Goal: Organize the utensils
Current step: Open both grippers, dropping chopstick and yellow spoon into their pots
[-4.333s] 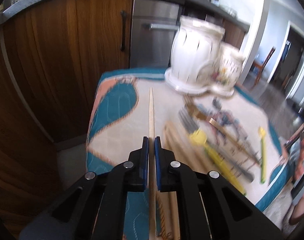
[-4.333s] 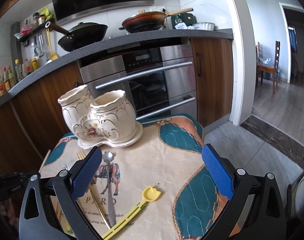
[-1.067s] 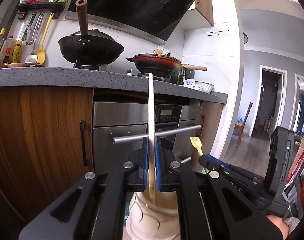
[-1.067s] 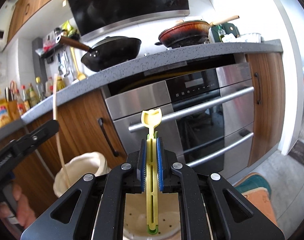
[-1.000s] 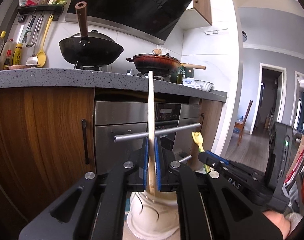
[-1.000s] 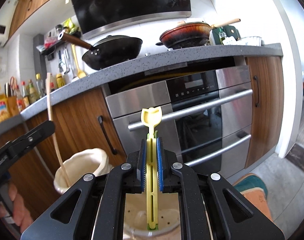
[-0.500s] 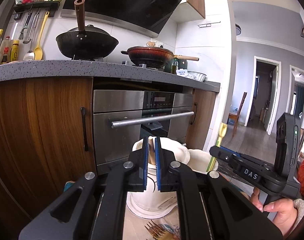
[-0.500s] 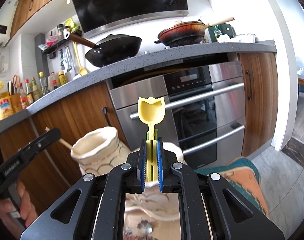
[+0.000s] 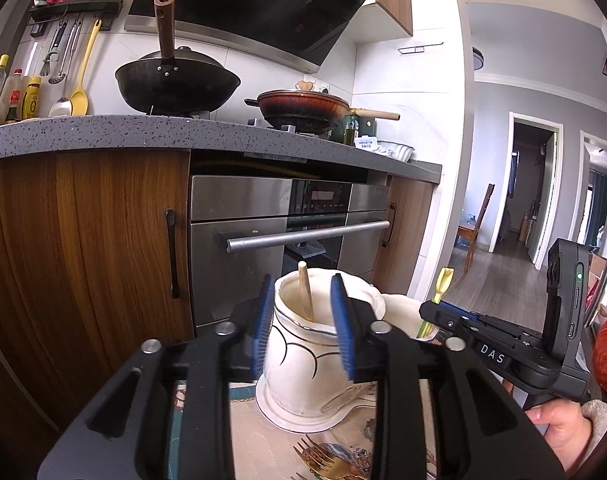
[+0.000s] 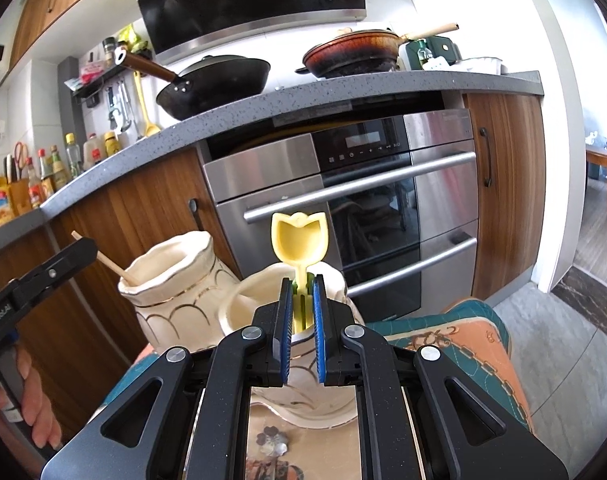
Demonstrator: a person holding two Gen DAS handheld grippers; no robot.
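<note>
My left gripper (image 9: 301, 320) has just opened, the chopstick (image 9: 305, 296) standing free in the cream holder (image 9: 303, 376); my right gripper (image 10: 301, 320), parting narrowly, straddles the yellow utensil (image 10: 299, 240). Behind them: oven (image 9: 287, 232) and grey worktop (image 9: 103, 132).

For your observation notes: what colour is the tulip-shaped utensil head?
Pale yellow utensil head, clearest in the right wrist view.

Left hand-held gripper (image 9: 301, 320) pointing slightly downward, jaws having just been opening, blue pads now standing apart with nothing pressed between them. Right hand-held gripper (image 10: 302, 320) also tilting slightly down, jaws having just been parting a little, pads (image 10: 286, 328) no longer squeezing, only a narrow gap between them. Bare hand (image 9: 559, 426) wrapping the right grip at far right of the left view; other hand's fingers (image 10: 31, 412) curling around the left grip.
</note>
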